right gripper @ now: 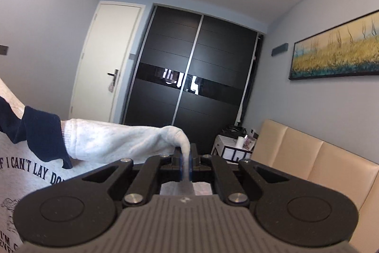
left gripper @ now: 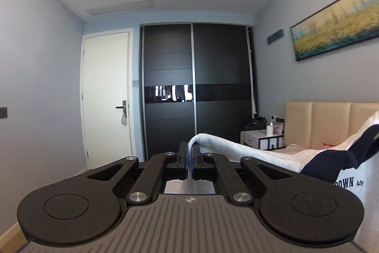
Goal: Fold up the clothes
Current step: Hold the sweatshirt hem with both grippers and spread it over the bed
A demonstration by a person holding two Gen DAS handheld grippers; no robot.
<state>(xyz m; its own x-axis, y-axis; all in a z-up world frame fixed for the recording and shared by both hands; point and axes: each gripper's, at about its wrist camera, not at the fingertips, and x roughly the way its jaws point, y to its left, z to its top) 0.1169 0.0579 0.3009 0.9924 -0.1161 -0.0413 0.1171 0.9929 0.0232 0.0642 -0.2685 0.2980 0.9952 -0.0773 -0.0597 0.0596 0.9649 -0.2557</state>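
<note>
The left gripper (left gripper: 189,159) pinches a white sleeve of the sweatshirt (left gripper: 260,153), which stretches toward three o'clock. The right gripper (right gripper: 187,164) pinches the other sleeve (right gripper: 113,141), cloth trailing toward nine o'clock.

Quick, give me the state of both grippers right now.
Left gripper: shut on the edge of the white sweatshirt.
Right gripper: shut on another part of the same sweatshirt.

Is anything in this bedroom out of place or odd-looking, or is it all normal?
Little stands out. The sweatshirt hangs stretched in mid-air, pinched by the left gripper and the right gripper. The wardrobe is slightly open at its right edge.
</note>
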